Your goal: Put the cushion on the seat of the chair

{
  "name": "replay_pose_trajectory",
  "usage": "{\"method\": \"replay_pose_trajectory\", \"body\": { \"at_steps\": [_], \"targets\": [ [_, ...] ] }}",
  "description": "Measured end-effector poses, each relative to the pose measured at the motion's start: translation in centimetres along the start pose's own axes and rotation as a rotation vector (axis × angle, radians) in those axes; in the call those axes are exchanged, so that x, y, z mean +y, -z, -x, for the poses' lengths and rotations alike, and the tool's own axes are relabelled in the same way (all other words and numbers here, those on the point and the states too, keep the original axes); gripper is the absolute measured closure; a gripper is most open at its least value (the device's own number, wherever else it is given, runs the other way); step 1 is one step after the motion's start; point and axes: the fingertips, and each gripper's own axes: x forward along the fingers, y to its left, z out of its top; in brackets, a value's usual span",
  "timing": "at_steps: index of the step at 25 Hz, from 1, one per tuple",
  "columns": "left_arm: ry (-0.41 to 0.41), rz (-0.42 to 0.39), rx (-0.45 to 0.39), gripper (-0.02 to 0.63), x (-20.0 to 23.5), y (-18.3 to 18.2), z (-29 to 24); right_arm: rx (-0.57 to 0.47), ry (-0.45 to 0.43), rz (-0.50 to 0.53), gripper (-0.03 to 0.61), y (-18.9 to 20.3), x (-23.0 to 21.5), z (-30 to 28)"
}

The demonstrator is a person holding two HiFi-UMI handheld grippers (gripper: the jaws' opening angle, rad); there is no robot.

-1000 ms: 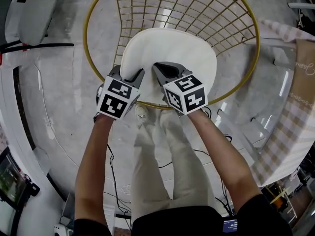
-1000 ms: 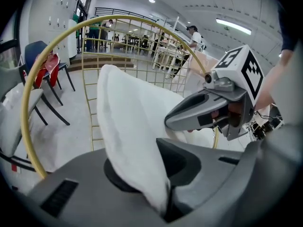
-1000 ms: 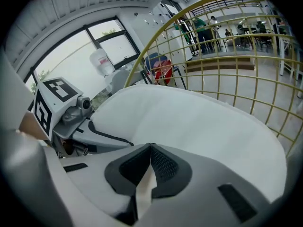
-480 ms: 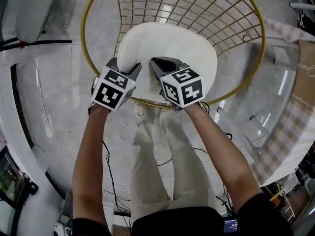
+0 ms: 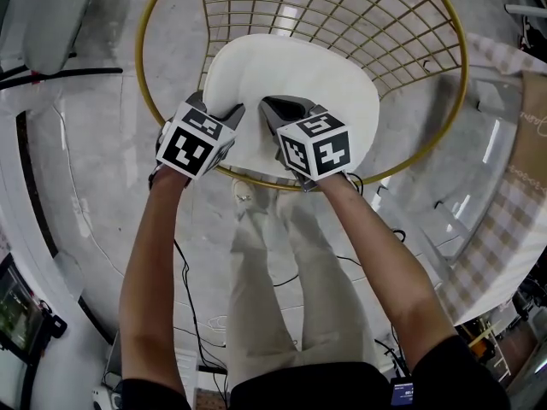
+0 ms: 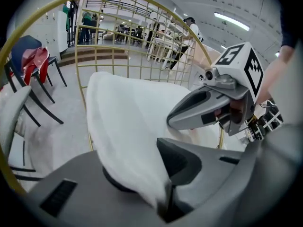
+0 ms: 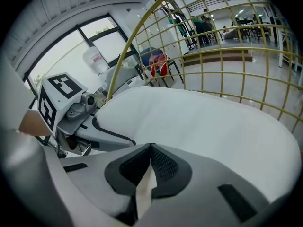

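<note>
A white round cushion (image 5: 291,92) hangs over the seat of the gold wire chair (image 5: 150,67), inside its rim. My left gripper (image 5: 224,120) is shut on the cushion's near left edge. My right gripper (image 5: 272,114) is shut on the near edge just beside it. In the left gripper view the cushion (image 6: 128,122) folds down between the jaws of the left gripper (image 6: 147,174), with the right gripper (image 6: 208,110) at its right. In the right gripper view a thin flap of cushion (image 7: 203,126) sits pinched where the right gripper (image 7: 150,150) closes. The seat under the cushion is hidden.
A grey chair (image 5: 60,15) stands at the far left, and a table with a checked cloth (image 5: 504,212) at the right. Cables (image 5: 188,272) lie on the pale floor by the person's legs (image 5: 282,280). Blue and red chairs (image 6: 33,60) stand beyond the wire back.
Both grippers have sunk a little with the cushion, carrying it further in over the chair's seat. Their hold on the near edge is the same.
</note>
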Motion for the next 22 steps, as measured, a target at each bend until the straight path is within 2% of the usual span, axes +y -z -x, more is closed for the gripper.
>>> {"method": "replay_pose_trajectory", "body": {
  "at_steps": [18,20,22],
  "targets": [
    [-0.001,-0.009,0.067,0.505,1.4,0.9,-1.8,0.018,0.028,-0.027,0.558,0.9,-1.2,-2.5],
    [-0.028,-0.011,0.061,0.485,1.9,0.9,-1.8,0.021,0.036,-0.034,0.558,1.0,-1.4,-2.7],
    [-0.074,-0.011,0.044,0.408,2.6,0.8,-1.7,0.026,0.039,-0.041,0.558,1.1,-1.5,-2.9]
  ]
}}
